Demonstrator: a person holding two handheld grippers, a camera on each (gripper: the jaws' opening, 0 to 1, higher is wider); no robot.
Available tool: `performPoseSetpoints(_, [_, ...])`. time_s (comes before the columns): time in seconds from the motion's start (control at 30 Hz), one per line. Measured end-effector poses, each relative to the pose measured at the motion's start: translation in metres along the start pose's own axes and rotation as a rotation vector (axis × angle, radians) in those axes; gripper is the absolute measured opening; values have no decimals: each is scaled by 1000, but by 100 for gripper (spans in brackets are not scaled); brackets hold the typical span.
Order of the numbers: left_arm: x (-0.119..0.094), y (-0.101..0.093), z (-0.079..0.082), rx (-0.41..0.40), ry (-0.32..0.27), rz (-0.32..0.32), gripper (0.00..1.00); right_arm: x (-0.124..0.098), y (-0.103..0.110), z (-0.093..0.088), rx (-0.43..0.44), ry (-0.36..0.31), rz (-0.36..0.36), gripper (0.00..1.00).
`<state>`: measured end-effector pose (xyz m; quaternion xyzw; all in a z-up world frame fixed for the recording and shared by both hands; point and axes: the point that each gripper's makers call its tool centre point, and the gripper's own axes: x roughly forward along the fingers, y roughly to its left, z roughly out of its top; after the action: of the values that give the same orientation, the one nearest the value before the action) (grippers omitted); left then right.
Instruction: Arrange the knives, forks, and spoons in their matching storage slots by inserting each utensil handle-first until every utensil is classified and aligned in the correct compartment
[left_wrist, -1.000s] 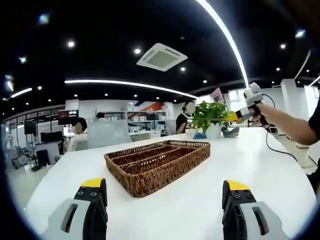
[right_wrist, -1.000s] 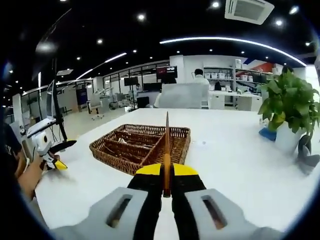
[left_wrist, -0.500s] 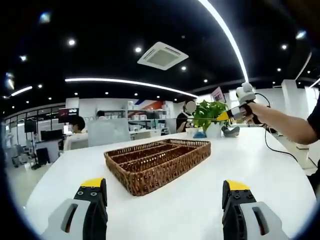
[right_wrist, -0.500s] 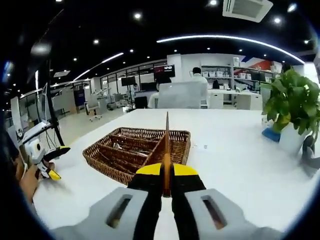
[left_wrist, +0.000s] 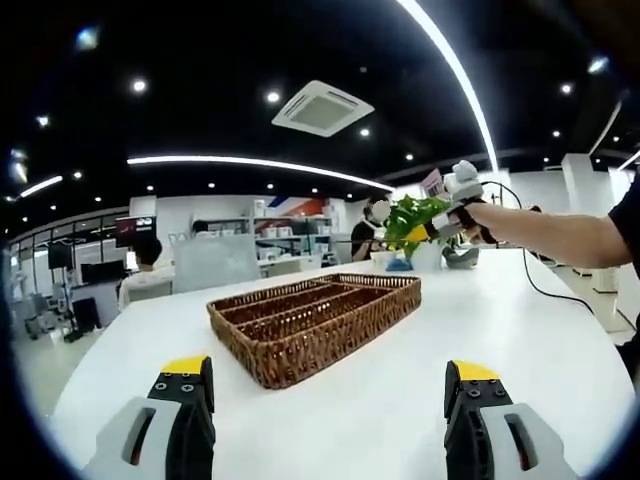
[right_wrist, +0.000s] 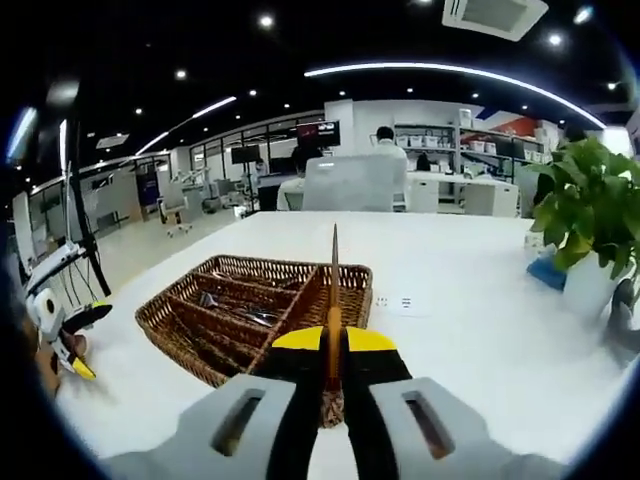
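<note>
Knife (right_wrist: 333, 300) stands clamped edge-on in our right gripper (right_wrist: 333, 345), its tip pointing forward over the wicker tray (right_wrist: 250, 315) just ahead, where some cutlery (right_wrist: 240, 310) already lies in the slots. Our left gripper (left_wrist: 330, 385) is spread wide and holds nothing, with the tray (left_wrist: 315, 315) ahead on the white surface (left_wrist: 500, 320). A potted plant (right_wrist: 585, 220) stands well off to the right gripper's right.
</note>
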<state>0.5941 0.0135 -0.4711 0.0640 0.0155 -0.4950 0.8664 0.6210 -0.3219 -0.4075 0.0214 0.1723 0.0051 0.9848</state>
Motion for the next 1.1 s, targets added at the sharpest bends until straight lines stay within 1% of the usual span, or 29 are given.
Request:
performPoseSetpoints(0.17, [0, 0, 0, 15, 1, 3, 100, 13, -1, 0, -3, 6, -15, 4])
performPoseSetpoints(0.27, [0, 2, 0, 2, -4, 5, 100, 19, -1, 3, 7, 1, -18, 4])
performPoseSetpoints(0.33, [-2, 4, 1, -1, -9, 7, 100, 19, -1, 6, -13, -2, -25, 4])
performPoseSetpoints(0.43, [-2, 5, 2, -9, -18, 12, 100, 21, 1, 13, 10, -2, -15, 4])
performPoseSetpoints(0.67, [-3, 6, 4, -9, -27, 17, 100, 27, 0, 22, -8, -1, -31, 4])
performPoseSetpoints(0.9, [-3, 8, 4, -20, -32, 20, 100, 34, 7, 24, -1, -2, -25, 4])
performPoseSetpoints(1.1, [-3, 7, 5, -23, -35, 17, 100, 38, 15, 15, -19, 17, -20, 4])
